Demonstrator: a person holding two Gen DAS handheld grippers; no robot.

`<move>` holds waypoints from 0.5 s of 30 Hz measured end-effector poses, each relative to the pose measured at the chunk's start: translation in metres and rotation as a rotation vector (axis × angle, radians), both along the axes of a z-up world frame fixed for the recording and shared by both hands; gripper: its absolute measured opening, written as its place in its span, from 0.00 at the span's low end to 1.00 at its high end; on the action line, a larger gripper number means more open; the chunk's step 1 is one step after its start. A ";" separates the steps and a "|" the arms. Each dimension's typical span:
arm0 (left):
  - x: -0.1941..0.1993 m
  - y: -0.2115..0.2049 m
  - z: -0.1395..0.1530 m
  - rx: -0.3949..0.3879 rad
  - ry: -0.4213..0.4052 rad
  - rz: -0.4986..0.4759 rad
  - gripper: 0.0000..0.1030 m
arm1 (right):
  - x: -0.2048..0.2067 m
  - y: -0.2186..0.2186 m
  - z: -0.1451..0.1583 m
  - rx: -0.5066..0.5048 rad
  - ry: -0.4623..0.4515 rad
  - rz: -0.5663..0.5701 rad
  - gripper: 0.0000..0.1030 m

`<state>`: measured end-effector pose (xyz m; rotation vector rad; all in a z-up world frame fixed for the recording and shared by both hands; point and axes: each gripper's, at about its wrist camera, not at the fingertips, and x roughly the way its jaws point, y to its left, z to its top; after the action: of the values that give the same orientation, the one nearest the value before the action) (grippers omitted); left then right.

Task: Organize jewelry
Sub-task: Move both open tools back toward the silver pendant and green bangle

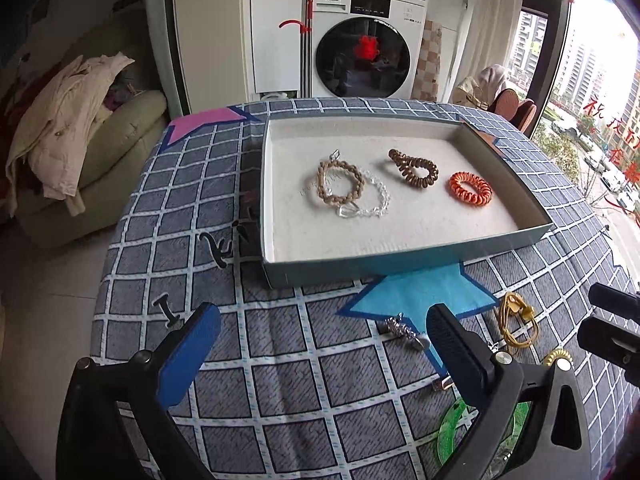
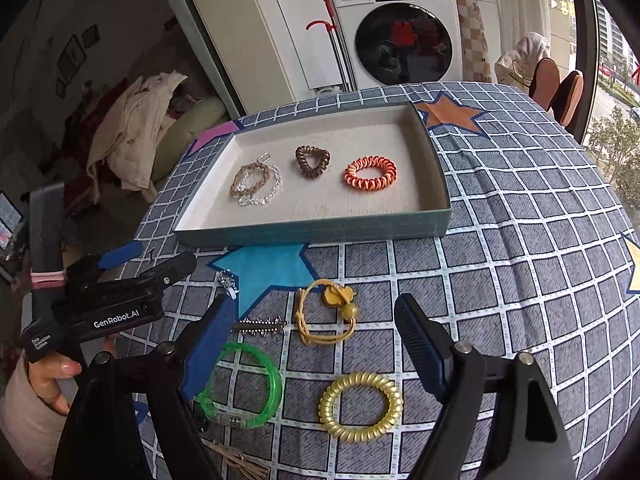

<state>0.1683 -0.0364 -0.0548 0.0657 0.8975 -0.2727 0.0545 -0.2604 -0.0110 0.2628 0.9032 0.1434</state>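
Observation:
A shallow teal tray (image 1: 404,258) holds a tan beaded bracelet (image 1: 340,184), a clear crystal bracelet (image 1: 374,200), a brown coil hair tie (image 1: 414,168) and an orange coil hair tie (image 1: 470,187). On the checked cloth in front of it lie a yellow cord bracelet (image 2: 326,316), a green bangle (image 2: 244,388), a gold coil hair tie (image 2: 360,406), a spiked hair clip (image 2: 260,325) and a silver charm (image 2: 227,282). My right gripper (image 2: 316,344) hangs open over these loose pieces. My left gripper (image 1: 324,344) is open too, over bare cloth, with the silver charm (image 1: 402,330) by its right finger.
The round table's cloth (image 1: 280,380) drops off at the left and near edges. A hand (image 2: 52,376) holds the left gripper (image 2: 156,258) close beside the right one. A washing machine (image 1: 364,40) stands behind the table and a sofa with clothes (image 1: 80,128) to the left.

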 end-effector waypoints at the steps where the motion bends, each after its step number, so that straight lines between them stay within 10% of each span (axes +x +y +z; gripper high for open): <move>1: -0.002 0.001 -0.002 -0.002 0.010 0.004 1.00 | -0.003 0.001 -0.002 -0.005 0.005 0.002 0.82; 15: -0.010 -0.005 -0.012 -0.030 0.115 0.041 1.00 | -0.023 0.027 -0.029 -0.062 0.072 0.067 0.82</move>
<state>0.1579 -0.0414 -0.0667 0.0033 1.0079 -0.2536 0.0311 -0.2336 -0.0397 0.1816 0.9870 0.1683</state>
